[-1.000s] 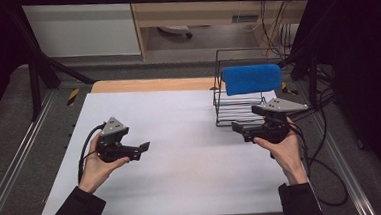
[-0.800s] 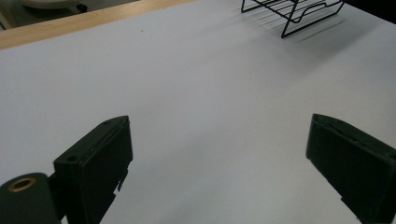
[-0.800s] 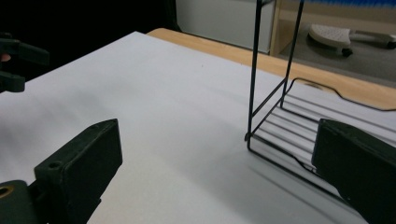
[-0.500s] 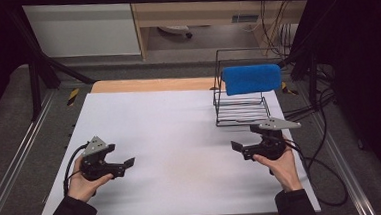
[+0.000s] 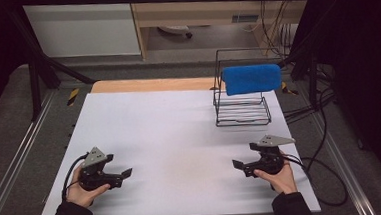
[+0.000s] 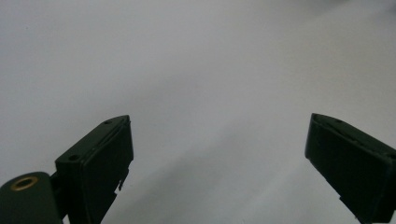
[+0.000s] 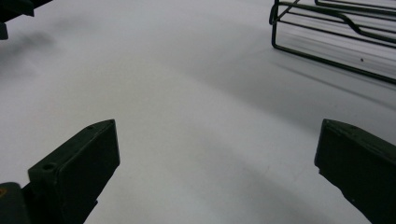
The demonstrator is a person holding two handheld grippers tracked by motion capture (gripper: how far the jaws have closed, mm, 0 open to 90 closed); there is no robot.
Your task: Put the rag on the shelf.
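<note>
Both grippers sit low at the near edge of the white table (image 5: 179,123), one at each corner, and neither holds anything. The left gripper (image 5: 125,174) rests at about 7 o'clock on the tabletop, cradled in the person's left hand (image 5: 81,192), jaws spread wide and pointing toward 3 o'clock; in the left gripper view there is nothing but bare white surface between them. The right gripper (image 5: 238,165) mirrors it at about 5 o'clock, gripped by the right hand (image 5: 278,175), jaws likewise parted and aimed inward toward 9 o'clock, with bare table in the gap.

The things nearest the action are up at 1 o'clock: a black wire rack (image 5: 242,107) stands on the table's far right, and a blue towel (image 5: 252,78) is draped over its top rail, hanging clear of the tabletop. The right gripper view catches the rack's lower bars (image 7: 327,42) at its upper right, well apart from the jaws.

This looks like a resting stance: tools parked low, wide apart, and well away from the rack, with their jaws released. The towel looks settled on its rail, so the hanging job reads as done, or not yet disturbed.
</note>
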